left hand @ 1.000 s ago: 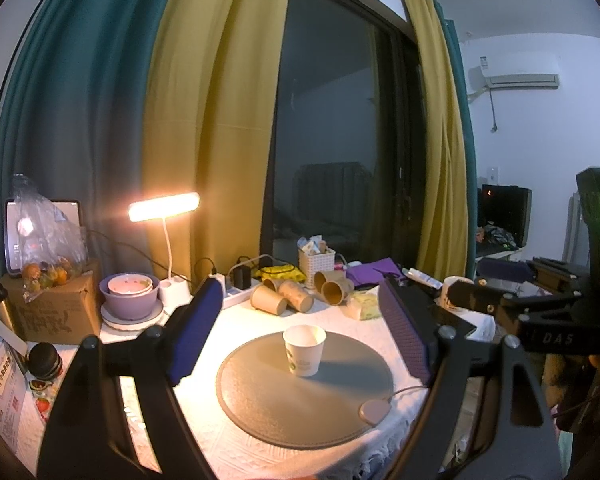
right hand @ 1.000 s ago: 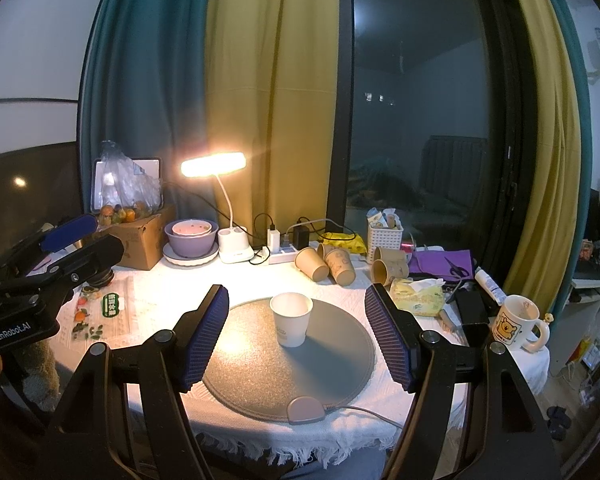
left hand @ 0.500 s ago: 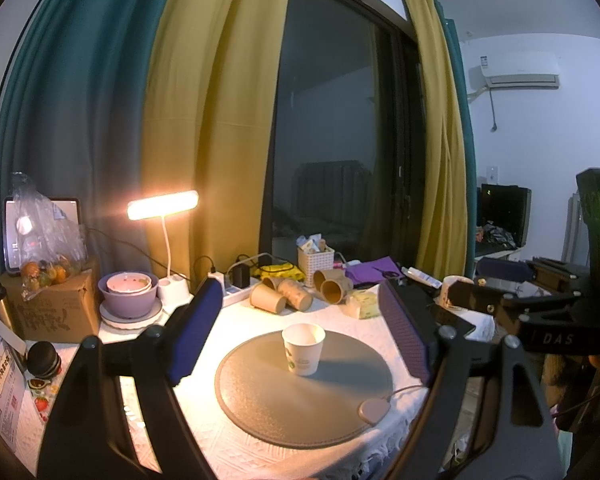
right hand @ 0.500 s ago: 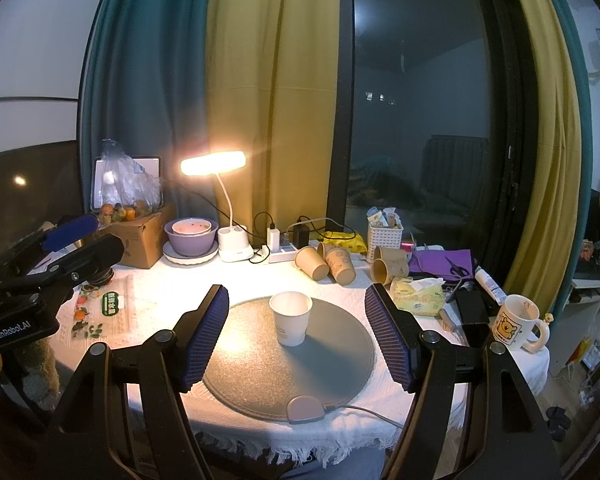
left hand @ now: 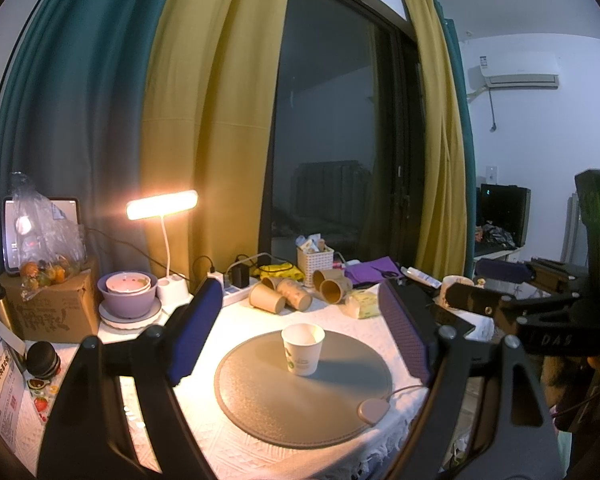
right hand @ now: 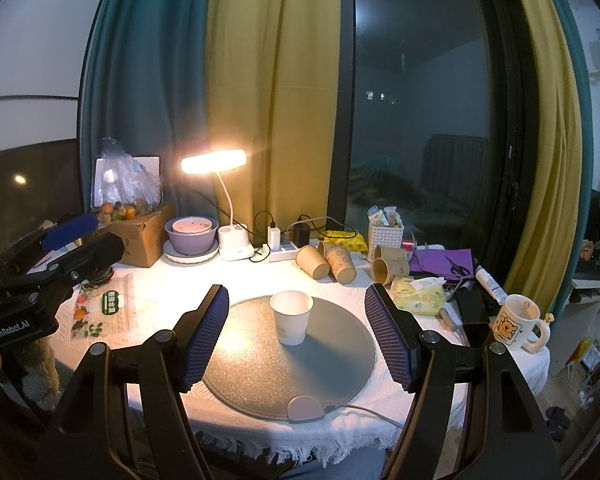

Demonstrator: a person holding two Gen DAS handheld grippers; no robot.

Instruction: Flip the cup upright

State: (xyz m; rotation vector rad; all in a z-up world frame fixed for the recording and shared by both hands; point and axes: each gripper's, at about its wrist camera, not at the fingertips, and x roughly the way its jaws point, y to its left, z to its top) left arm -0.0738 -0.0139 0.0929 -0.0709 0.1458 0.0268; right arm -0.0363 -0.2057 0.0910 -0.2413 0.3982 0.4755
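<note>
A white paper cup (left hand: 302, 348) stands upright, mouth up, on the round grey mat (left hand: 260, 400) in the middle of the table. It also shows in the right wrist view (right hand: 291, 322) on the mat (right hand: 332, 368). My left gripper (left hand: 300, 332) is open and empty, held back from the cup over the table's near side. My right gripper (right hand: 298, 334) is open and empty too, well short of the cup. Each gripper appears at the edge of the other's view.
Several brown paper cups (right hand: 326, 261) lie on their sides behind the mat. A lit desk lamp (right hand: 231, 216), purple bowl (right hand: 191, 233), power strip (right hand: 284, 250), cardboard box (right hand: 140, 236), white basket (right hand: 385, 236), tissue pack (right hand: 418, 296) and mug (right hand: 518, 322) ring the table.
Almost nothing has changed: both grippers stay open and nearly still, with only a slight drift in the left wrist view. The cup has not moved.
</note>
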